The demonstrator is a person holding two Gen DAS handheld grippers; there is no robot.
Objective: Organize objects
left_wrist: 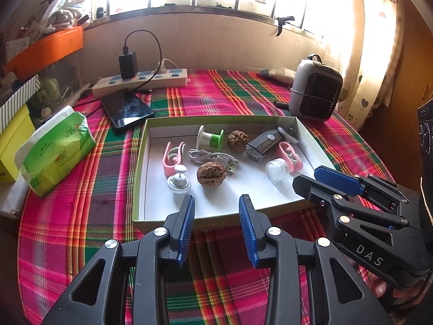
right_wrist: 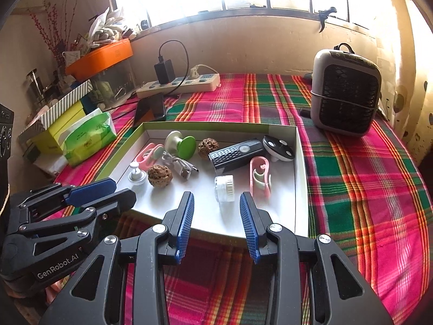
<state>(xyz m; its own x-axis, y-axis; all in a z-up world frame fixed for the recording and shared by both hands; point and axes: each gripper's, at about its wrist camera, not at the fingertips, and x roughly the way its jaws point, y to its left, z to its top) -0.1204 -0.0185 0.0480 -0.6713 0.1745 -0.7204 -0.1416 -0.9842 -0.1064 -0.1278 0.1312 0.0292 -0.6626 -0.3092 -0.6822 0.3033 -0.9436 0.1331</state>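
Observation:
A shallow white box with green sides [left_wrist: 140, 168] [right_wrist: 300, 162] lies on the plaid cloth. In it are two walnuts [left_wrist: 211, 174] [right_wrist: 159, 176], a white USB cable [left_wrist: 213, 158] [right_wrist: 180, 163], a green spool [left_wrist: 211, 138] [right_wrist: 181, 143], two pink clips [left_wrist: 173, 157] [right_wrist: 260, 174], a black grater-like device [left_wrist: 261, 143] [right_wrist: 236, 153], a small clear jar [left_wrist: 276, 172] [right_wrist: 224, 188] and a white knob [left_wrist: 179, 180] [right_wrist: 137, 174]. My left gripper [left_wrist: 217, 208] [right_wrist: 102, 189] is open and empty at the box's near edge. My right gripper [right_wrist: 217, 205] [left_wrist: 311, 178] is open and empty beside it.
A green tissue pack [left_wrist: 58, 149] [right_wrist: 89, 138], a black phone [left_wrist: 127, 109] and a power strip with a charger [left_wrist: 140, 80] [right_wrist: 178, 82] lie left and behind. A grey fan heater [left_wrist: 315, 89] [right_wrist: 345, 92] stands at the back right. Stacked boxes [left_wrist: 16, 124] crowd the left edge.

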